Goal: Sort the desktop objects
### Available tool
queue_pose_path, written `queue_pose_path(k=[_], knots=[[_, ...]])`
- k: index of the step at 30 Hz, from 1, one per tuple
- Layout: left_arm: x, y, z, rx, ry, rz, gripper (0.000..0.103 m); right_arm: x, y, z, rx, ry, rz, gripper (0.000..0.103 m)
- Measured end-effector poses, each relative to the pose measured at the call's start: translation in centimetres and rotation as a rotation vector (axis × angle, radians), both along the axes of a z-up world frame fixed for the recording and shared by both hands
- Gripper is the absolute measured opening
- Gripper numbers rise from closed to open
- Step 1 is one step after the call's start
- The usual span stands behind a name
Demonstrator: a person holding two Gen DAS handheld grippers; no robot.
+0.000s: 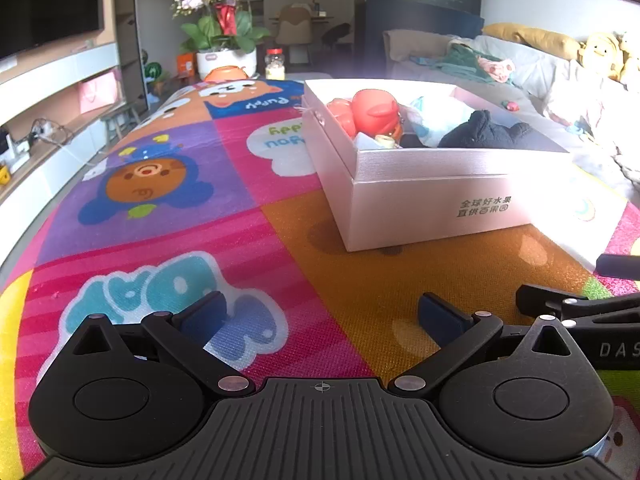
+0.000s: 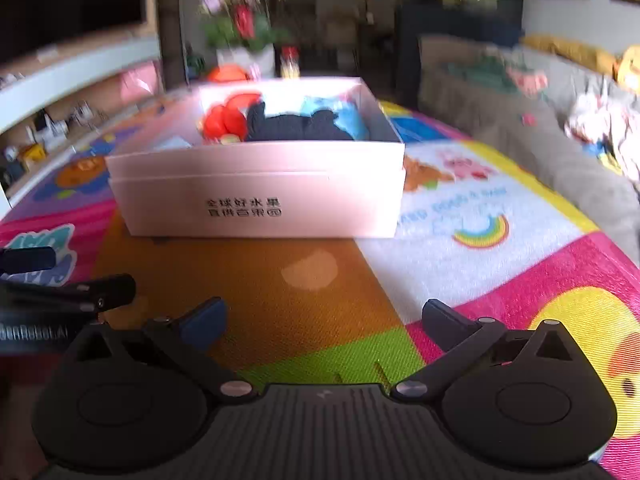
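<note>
Box [image 1: 440, 200] front printed 全球好水果 直供百果园; mat [image 1: 160, 184] reads "Puppy"; left gripper [image 1: 320, 316], right gripper [image 2: 322, 318] jaws wide, empty.

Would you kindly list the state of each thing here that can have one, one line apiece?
Box: lid off, open at the top, upright on the mat.
Red toy: inside the box.
Dark plush: inside the box, lying down.
Blue-white item: inside the box.
Left gripper: fingers wide apart, nothing between them.
Right gripper: fingers wide apart, nothing between them.
</note>
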State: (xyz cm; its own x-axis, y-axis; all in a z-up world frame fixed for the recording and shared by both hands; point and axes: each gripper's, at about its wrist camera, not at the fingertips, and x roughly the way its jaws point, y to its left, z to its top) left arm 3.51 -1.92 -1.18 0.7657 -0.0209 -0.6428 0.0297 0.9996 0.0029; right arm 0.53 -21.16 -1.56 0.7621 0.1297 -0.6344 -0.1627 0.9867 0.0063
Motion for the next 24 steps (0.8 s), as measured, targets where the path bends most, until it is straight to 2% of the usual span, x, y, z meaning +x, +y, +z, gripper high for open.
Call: queue_pose_path(k=[24], knots=[[-0.13, -0.01, -0.05, -0.001, -0.001, 0.000, 0.103, 0.17, 0.15, -0.04, -0.002, 0.003, 0.000, 0.103]])
